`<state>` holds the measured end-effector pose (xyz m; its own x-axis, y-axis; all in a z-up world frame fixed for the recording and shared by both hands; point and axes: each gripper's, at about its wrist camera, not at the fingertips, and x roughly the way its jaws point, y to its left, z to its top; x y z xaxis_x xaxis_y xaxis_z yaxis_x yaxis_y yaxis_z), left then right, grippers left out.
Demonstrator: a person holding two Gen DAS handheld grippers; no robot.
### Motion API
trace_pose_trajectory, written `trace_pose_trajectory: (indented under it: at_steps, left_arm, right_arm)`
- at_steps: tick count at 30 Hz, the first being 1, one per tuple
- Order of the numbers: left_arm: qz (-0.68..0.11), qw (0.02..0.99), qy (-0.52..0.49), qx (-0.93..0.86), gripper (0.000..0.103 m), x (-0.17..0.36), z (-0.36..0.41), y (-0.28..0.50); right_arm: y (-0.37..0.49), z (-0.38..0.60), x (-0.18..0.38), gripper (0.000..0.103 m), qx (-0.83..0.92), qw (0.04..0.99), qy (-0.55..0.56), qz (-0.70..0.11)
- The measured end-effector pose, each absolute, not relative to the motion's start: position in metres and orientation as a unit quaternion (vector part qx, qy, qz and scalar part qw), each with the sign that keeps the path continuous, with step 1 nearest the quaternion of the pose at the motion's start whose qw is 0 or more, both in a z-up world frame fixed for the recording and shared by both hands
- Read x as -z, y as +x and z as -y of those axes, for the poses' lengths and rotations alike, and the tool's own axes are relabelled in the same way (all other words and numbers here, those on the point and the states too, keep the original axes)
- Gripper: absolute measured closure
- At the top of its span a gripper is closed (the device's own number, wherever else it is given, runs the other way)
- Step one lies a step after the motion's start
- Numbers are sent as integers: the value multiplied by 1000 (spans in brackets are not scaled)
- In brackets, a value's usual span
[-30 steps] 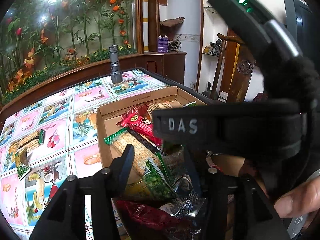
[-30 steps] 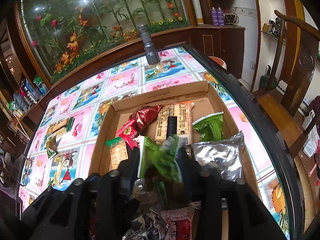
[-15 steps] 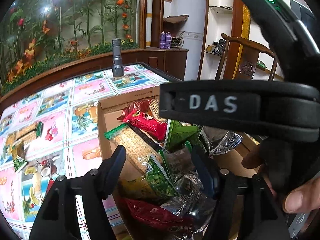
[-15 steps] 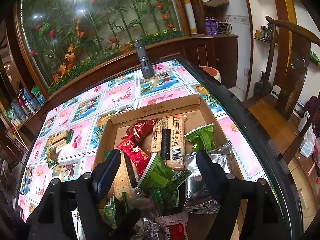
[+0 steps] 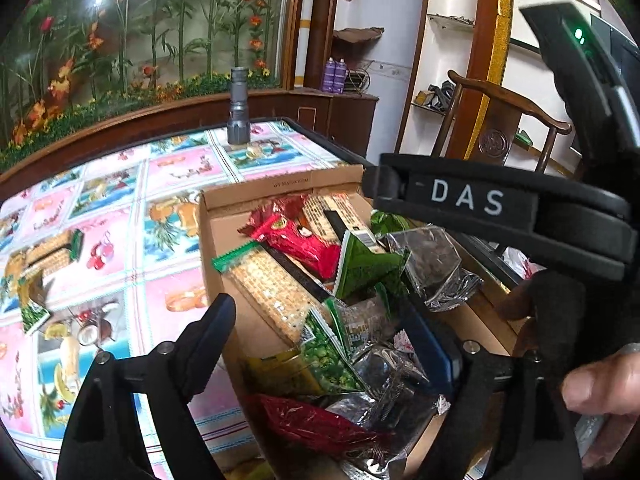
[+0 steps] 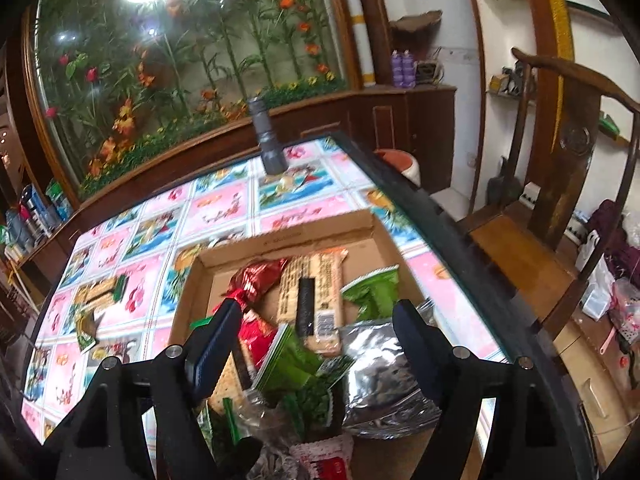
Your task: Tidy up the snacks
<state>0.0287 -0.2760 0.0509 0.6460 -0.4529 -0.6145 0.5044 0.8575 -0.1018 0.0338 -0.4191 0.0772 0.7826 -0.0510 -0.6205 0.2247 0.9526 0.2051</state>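
An open cardboard box [image 6: 200, 280] is filled with snack packets. In the right wrist view, a long cracker pack [image 6: 316, 300] lies lengthwise at the centre, a red foil packet [image 6: 256, 280] at its 9 o'clock, a green packet [image 6: 374, 292] at its 3 o'clock and a silver foil bag [image 6: 384, 376] at 5 o'clock. Outside the box, at its 9 o'clock, a green-ended cracker pack [image 6: 100, 292] lies flat on the counter [image 6: 216, 208].
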Motion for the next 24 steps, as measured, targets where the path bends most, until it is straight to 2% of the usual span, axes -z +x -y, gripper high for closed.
trace_pose_trajectory:
  at_steps: [6,10,15,24]
  left_arm:
    - [-317,913,38,253,14,-60,265,19]
    - [-327,912,44,244,13,-63,253,6]
    - [-322,921,57,212,4,-62,220,-22]
    - [-351,917,74,171,4,-46,170,-52]
  right_arm:
    - [31,431,-79,21,112,934,149,-305]
    - [30,434,-79,18,126,935,153,-295]
    - [25,430,-82,17,124,941,152,-277]
    - [-27,419,-92,16,138,949,163,-231]
